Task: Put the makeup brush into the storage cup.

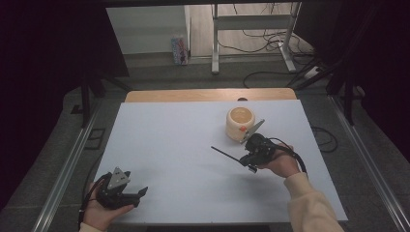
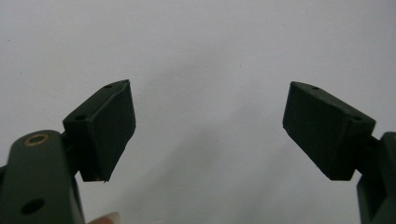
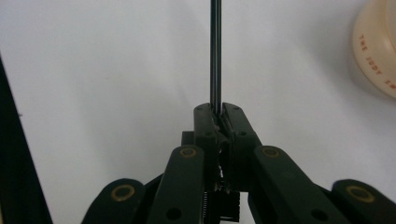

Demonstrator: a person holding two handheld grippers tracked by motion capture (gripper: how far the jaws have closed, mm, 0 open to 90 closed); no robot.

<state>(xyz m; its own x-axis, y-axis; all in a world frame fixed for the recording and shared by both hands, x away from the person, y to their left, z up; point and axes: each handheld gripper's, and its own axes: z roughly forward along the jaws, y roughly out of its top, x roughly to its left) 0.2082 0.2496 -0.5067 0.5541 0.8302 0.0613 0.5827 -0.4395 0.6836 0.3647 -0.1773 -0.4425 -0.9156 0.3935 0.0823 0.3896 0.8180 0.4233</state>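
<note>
My right gripper (image 1: 245, 159) hovers over the right half of the white tabletop (image 1: 183, 154), pointing left, shut on a thin black stick (image 1: 225, 154). In the right gripper view, the jaws (image 3: 218, 113) pinch the stick (image 3: 215, 56), which runs straight ahead and out of the top of the picture. A cream round cup (image 1: 240, 123) with red lettering (image 3: 379, 46) stands just behind that gripper, apart from it. At the table's front left corner a hand holds my left gripper (image 1: 141, 193) low and open. Its black pads (image 2: 108, 128) stand wide apart with nothing between them.
A wooden strip (image 1: 208, 94) edges the far side of the table. Metal rails (image 1: 72, 164) run along both sides. Beyond the table, desk legs (image 1: 215, 38) and cables (image 1: 263, 41) stand and lie on the floor.
</note>
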